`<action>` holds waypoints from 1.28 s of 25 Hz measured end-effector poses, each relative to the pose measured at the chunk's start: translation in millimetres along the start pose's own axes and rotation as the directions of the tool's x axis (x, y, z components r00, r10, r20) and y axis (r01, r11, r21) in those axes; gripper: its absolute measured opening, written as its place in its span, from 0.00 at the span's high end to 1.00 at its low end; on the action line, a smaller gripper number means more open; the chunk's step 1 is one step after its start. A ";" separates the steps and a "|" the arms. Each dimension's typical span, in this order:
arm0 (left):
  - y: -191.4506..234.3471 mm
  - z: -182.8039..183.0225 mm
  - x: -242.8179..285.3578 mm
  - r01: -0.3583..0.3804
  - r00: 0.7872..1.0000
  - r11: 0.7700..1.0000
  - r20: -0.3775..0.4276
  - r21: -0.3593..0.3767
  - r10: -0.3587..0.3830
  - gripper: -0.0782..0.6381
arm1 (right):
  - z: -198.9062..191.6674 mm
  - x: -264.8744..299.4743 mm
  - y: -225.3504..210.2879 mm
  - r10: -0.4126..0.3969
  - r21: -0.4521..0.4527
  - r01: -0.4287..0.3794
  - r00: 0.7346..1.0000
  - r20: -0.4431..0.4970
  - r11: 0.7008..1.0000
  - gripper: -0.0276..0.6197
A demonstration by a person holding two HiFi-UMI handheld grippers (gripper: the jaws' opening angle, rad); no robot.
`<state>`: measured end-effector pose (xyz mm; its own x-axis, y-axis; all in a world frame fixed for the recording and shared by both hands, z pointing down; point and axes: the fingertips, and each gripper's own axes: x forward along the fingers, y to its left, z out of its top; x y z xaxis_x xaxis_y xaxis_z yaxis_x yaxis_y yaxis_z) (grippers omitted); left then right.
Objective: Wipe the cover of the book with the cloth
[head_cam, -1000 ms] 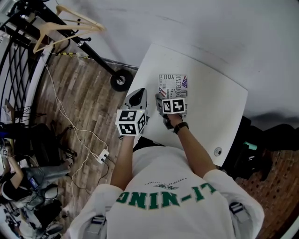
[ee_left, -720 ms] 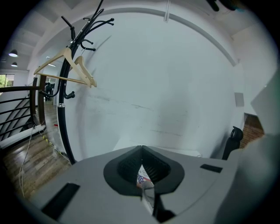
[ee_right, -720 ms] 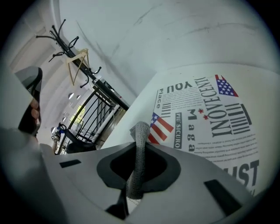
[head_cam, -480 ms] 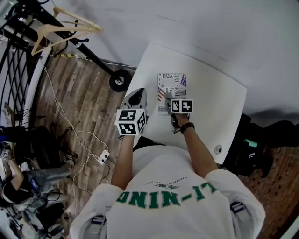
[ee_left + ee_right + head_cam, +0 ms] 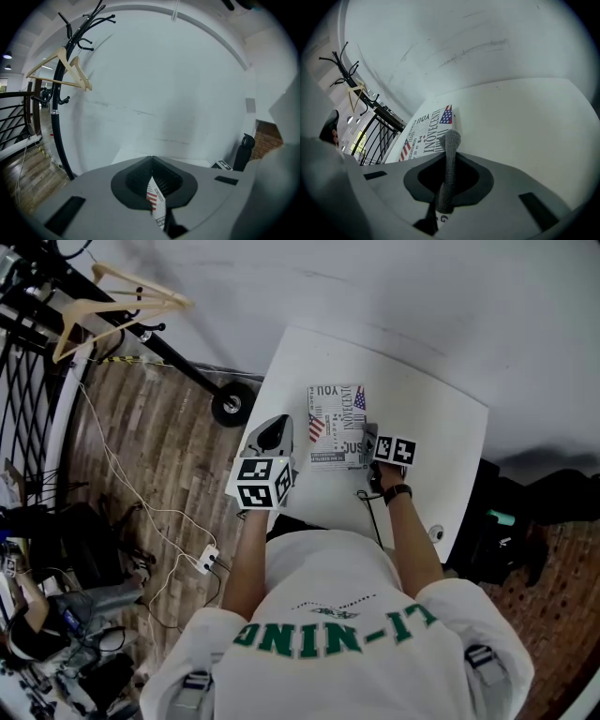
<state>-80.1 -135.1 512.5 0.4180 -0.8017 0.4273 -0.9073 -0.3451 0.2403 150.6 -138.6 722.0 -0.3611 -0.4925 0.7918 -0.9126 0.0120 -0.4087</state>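
Head view: white surface (image 5: 422, 413), one; the book (image 5: 337, 426) lies flat near its middle, printed cover up, which leaves the whole face open to a wipe. The right gripper (image 5: 369, 440) is at the book's right-hand edge, low over the cover, apparently so that what it carries can bear on the print; the cloth itself is too small to make out here. The left gripper (image 5: 273, 433) is held off the book's left side, near the surface's edge, probably kept clear of the wiping path. A coat stand with wooden hangers (image 5: 122, 296) is beyond on the plank floor, not involved. Left gripper view: the left gripper (image 5: 151, 159) has its jaws brought together at the tips, nothing clamped so far as can be seen; a sliver of the book (image 5: 157, 206) with red stripes shows through the slit below them, lying beyond and not gripped. Right gripper view: the right gripper (image 5: 446, 161) is clamped on the cloth (image 5: 451, 139), a grey knit strip pinched upright between the jaws with its rounded end projecting forward, the working tip. That end sits at the right margin of the book (image 5: 425, 133), by the flag print; bare surface (image 5: 525, 122) lies to the right.
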 end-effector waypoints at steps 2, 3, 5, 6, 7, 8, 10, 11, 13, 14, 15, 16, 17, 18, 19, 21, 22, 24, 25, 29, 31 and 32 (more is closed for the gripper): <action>0.4 1.7 0.2 0.000 1.000 1.000 0.003 0.000 0.000 0.88 | 0.3 -0.5 -0.3 -0.020 -0.015 0.020 1.000 0.002 1.000 0.90; 1.3 2.0 -0.1 -0.002 1.000 1.000 0.004 0.000 0.002 0.88 | 0.6 -0.7 0.7 -0.026 -0.019 0.026 1.000 -0.001 0.999 0.90; 3.9 1.2 -1.0 -0.008 1.000 1.000 0.002 -0.002 0.008 0.88 | 0.7 -0.6 10.5 -0.013 -0.016 0.013 1.000 -0.002 1.000 0.90; 5.1 0.3 -1.4 -0.010 1.000 1.000 0.001 -0.002 0.010 0.88 | -0.6 0.3 21.1 0.009 -0.018 -0.009 1.000 -0.002 1.000 0.90; 6.2 -0.6 -1.9 -0.012 1.000 1.000 0.000 -0.003 0.012 0.88 | -3.4 2.4 35.6 0.040 -0.027 -0.041 0.999 -0.007 0.999 0.90; 7.3 -1.3 -2.4 -0.014 1.000 1.000 -0.002 -0.004 0.014 0.88 | -7.9 5.4 53.2 0.078 -0.044 -0.079 0.997 -0.018 0.996 0.90; 9.1 -2.0 -3.5 -0.019 1.000 1.000 -0.005 -0.005 0.019 0.88 | -20.9 13.4 92.3 0.155 -0.092 -0.160 0.986 -0.055 0.983 0.90; 9.8 -1.9 -4.0 -0.021 1.000 1.000 -0.005 -0.005 0.021 0.88 | -28.5 18.2 110.4 0.186 -0.115 -0.195 0.979 -0.078 0.974 0.90; 11.5 -1.7 -5.3 -0.026 1.000 1.000 -0.004 -0.005 0.026 0.88 | -42.5 29.2 138.8 0.225 -0.157 -0.243 0.966 -0.124 0.957 0.90; 12.5 -1.7 -6.1 -0.029 1.000 1.000 -0.004 -0.006 0.029 0.88 | -48.4 34.8 148.8 0.234 -0.174 -0.258 0.961 -0.146 0.950 0.90; 13.5 -1.8 -6.9 -0.033 0.999 0.999 -0.003 -0.007 0.033 0.88 | -53.7 40.0 156.2 0.237 -0.190 -0.267 0.957 -0.168 0.945 0.90; 14.4 -2.1 -7.7 -0.036 0.999 0.999 -0.003 -0.008 0.036 0.88 | -58.5 44.4 161.0 0.236 -0.204 -0.272 0.954 -0.187 0.940 0.90; 15.3 -2.6 -8.4 -0.038 0.999 0.999 -0.003 -0.009 0.038 0.88 | -62.6 47.8 163.5 0.232 -0.215 -0.274 0.952 -0.202 0.938 0.90; 16.3 -3.3 -9.0 -0.041 0.999 0.999 -0.004 -0.010 0.041 0.88 | -65.3 49.7 164.1 0.228 -0.220 -0.273 0.951 -0.211 0.936 0.90; 17.5 -3.9 -9.6 -0.043 0.999 0.999 -0.005 -0.011 0.043 0.88 | -66.4 50.1 163.2 0.226 -0.221 -0.273 0.950 -0.213 0.936 0.90; 20.0 -3.9 -11.0 -0.048 0.999 0.999 -0.005 -0.013 0.048 0.88 | -64.8 47.4 156.8 0.224 -0.214 -0.267 0.953 -0.207 0.940 0.90; 21.2 -3.6 -11.9 -0.050 0.999 0.999 -0.005 -0.013 0.050 0.88 | -62.5 45.0 150.8 0.219 -0.208 -0.259 0.956 -0.197 0.943 0.90; 21.4 -2.8 -12.3 -0.052 0.999 0.999 -0.004 -0.009 0.052 0.88 | -55.7 37.9 131.4 0.205 -0.187 -0.235 0.965 -0.166 0.954 0.90; 20.0 -2.3 -11.7 -0.049 0.999 0.999 -0.003 -0.006 0.049 0.88 | -51.7 33.1 118.7 0.194 -0.172 -0.218 0.970 -0.148 0.961 0.90; 14.2 -1.2 -6.7 -0.030 1.000 1.000 0.001 -0.004 0.030 0.88 | -36.2 12.2 61.4 0.124 -0.129 -0.134 0.989 -0.084 0.983 0.90; 10.7 -2.5 -3.7 -0.018 1.000 1.000 -0.003 -0.002 0.018 0.88 | -29.9 1.8 35.3 0.085 -0.105 -0.091 0.995 -0.058 0.990 0.90; 8.7 -3.2 -2.4 -0.012 1.000 1.000 -0.006 -0.002 0.012 0.88 | -27.5 -2.7 25.1 0.070 -0.092 -0.074 0.996 -0.049 0.993 0.90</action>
<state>-88.9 -134.7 516.4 0.4072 -0.8030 0.4353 -0.9123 -0.3345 0.2364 123.4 -112.9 722.1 -0.4328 -0.4471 0.7828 -0.8971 0.1282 -0.4228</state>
